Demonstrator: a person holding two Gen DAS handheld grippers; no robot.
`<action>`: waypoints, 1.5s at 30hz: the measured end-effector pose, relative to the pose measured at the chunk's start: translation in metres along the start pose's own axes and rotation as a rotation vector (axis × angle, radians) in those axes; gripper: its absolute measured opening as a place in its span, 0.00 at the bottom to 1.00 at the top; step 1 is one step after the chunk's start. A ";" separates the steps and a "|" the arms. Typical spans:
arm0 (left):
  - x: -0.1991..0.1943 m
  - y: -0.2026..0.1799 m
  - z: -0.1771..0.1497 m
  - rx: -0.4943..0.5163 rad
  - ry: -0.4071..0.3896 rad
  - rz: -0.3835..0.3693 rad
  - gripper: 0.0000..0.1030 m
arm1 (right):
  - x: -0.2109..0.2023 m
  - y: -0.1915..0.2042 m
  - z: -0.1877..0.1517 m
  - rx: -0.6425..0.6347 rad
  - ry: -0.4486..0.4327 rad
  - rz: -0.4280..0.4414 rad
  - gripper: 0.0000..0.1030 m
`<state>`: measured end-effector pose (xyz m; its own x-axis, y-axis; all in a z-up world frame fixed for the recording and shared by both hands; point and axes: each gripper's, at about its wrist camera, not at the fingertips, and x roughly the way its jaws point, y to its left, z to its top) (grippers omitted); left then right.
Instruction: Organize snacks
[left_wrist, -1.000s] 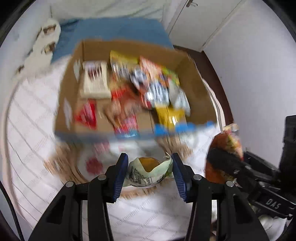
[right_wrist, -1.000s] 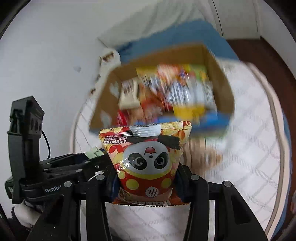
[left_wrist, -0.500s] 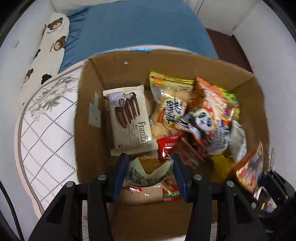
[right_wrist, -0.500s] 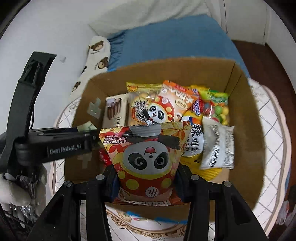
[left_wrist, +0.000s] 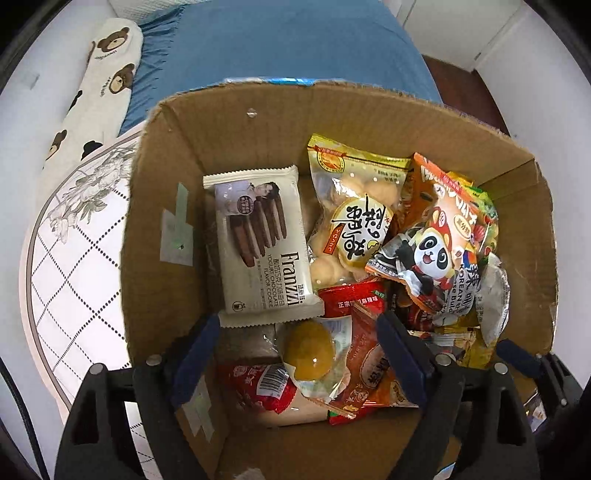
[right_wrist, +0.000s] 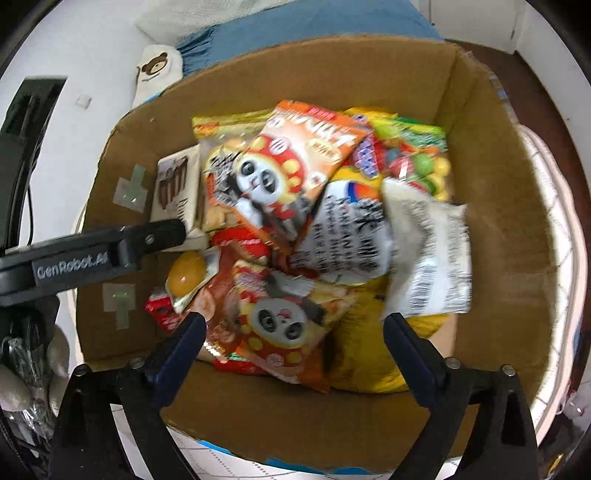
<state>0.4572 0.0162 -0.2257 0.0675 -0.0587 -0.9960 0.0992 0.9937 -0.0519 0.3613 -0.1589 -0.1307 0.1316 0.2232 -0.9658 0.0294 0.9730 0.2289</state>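
Even, soft indoor light, fairly bright, with no hard shadows. The left wrist view is sharp; glare glints on the clear egg packet (left_wrist: 314, 354) between the tool's fingers. The right wrist view is motion-blurred throughout. Fisheye bending and dark vignette ring both edges.

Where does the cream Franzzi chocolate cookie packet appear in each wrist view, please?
Left wrist: cream Franzzi cookie packet, left of centre, lying flat in the cardboard box.
Right wrist: same packet, upper left, partly hidden behind the left gripper.
Shared landmark: yellow jelly cup.
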 end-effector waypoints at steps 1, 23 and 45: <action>-0.004 -0.001 -0.003 0.000 -0.009 -0.002 0.84 | -0.004 -0.002 0.000 -0.002 -0.010 -0.012 0.96; -0.067 -0.020 -0.079 -0.035 -0.239 0.054 0.84 | -0.060 -0.025 -0.036 -0.039 -0.170 -0.164 0.99; -0.194 -0.043 -0.210 -0.056 -0.585 0.066 0.84 | -0.209 0.003 -0.159 -0.115 -0.502 -0.178 1.00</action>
<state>0.2314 0.0048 -0.0454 0.6095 -0.0239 -0.7924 0.0244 0.9996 -0.0114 0.1761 -0.1931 0.0521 0.5920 0.0264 -0.8055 -0.0105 0.9996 0.0251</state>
